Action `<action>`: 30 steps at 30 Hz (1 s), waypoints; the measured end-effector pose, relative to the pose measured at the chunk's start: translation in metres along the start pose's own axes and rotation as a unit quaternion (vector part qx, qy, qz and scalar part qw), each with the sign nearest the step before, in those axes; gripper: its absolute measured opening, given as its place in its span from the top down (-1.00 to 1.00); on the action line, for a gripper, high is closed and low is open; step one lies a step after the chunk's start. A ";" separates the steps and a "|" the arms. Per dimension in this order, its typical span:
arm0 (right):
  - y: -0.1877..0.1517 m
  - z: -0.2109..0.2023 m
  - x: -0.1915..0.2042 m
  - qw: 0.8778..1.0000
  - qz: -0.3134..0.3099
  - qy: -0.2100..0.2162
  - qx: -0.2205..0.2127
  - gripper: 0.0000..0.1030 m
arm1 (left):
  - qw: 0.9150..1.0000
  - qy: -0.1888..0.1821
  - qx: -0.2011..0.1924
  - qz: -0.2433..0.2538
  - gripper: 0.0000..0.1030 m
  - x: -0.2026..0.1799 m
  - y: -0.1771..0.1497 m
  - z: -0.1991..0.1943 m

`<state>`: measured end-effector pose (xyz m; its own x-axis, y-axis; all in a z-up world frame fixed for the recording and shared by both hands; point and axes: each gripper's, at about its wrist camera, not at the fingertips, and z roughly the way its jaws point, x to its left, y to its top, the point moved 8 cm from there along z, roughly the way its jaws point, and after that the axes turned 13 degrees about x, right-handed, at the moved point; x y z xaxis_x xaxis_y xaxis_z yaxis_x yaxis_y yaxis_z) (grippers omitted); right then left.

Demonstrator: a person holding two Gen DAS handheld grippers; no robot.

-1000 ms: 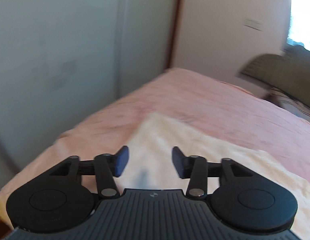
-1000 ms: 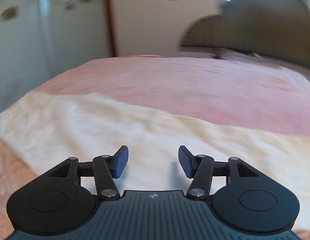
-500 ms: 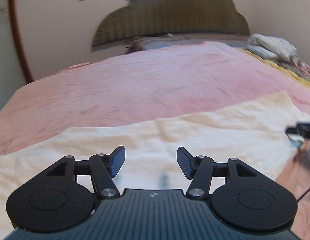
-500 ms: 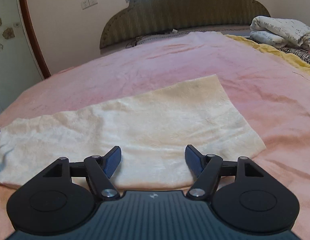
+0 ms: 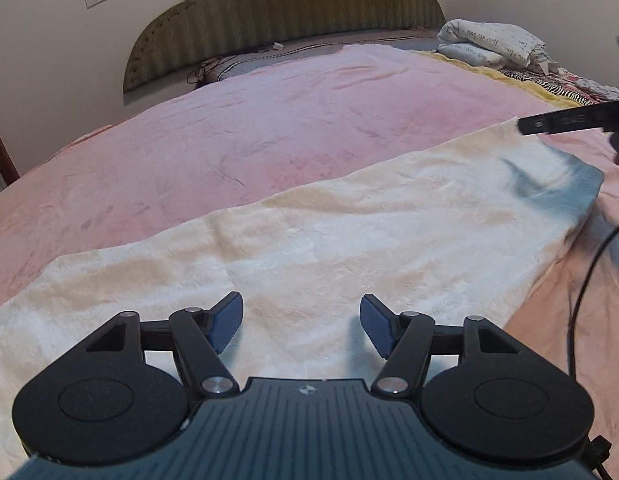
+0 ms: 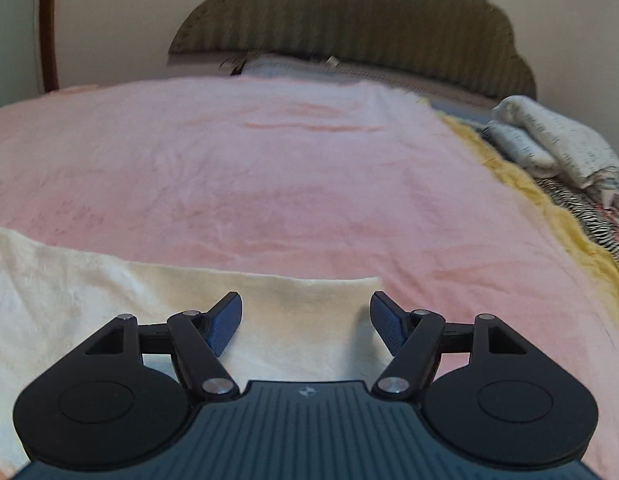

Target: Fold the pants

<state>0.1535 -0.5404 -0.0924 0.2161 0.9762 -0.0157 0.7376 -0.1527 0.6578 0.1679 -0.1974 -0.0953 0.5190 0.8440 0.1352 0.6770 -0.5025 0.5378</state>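
The cream fleece pants (image 5: 349, 240) lie flat in a long band across the pink bed cover (image 5: 269, 128). My left gripper (image 5: 301, 324) is open and empty, low over the middle of the band. My right gripper (image 6: 305, 320) is open and empty, just above the pants' right end (image 6: 269, 304), near its far corner. One finger of the right gripper (image 5: 569, 122) shows at the right edge of the left wrist view, over that same end.
A green padded headboard (image 5: 289, 12) stands at the far end of the bed. Folded white bedding (image 5: 493, 44) and a yellow and zebra-striped blanket (image 6: 549, 208) lie along the right side. A black cable (image 5: 581, 280) hangs at the right.
Both grippers have swung right, from facing the wall to facing the headboard. The right gripper has moved to the pants' right end and dropped close to the cloth. Both stay open.
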 end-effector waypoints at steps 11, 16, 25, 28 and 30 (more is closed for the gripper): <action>-0.118 -0.052 -0.054 0.868 0.370 0.331 0.007 -0.54 | 1.000 -0.025 0.011 -0.008 -0.34 -0.011 0.001 0.012; -0.109 -0.037 -0.026 0.883 0.330 0.331 0.037 -0.58 | 1.000 -0.020 0.012 -0.004 -0.41 -0.013 -0.001 0.014; -0.082 -0.008 -0.055 0.890 0.372 0.262 -0.020 -0.54 | 1.000 -0.018 0.014 -0.003 -0.52 -0.012 -0.001 0.017; -0.072 0.002 -0.057 0.892 0.376 0.249 -0.030 -0.26 | 0.999 -0.037 0.011 -0.013 -0.51 -0.010 0.003 0.015; -0.072 0.011 -0.060 0.896 0.378 0.234 -0.020 0.59 | 0.998 -0.055 0.004 -0.029 -0.51 -0.006 0.010 0.011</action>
<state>0.0944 -0.5894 -0.1470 0.3451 0.5551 0.7568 0.4687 -0.8005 0.3735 0.1770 -0.2095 -0.0997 0.5332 0.8459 0.0110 0.7112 -0.4552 0.5357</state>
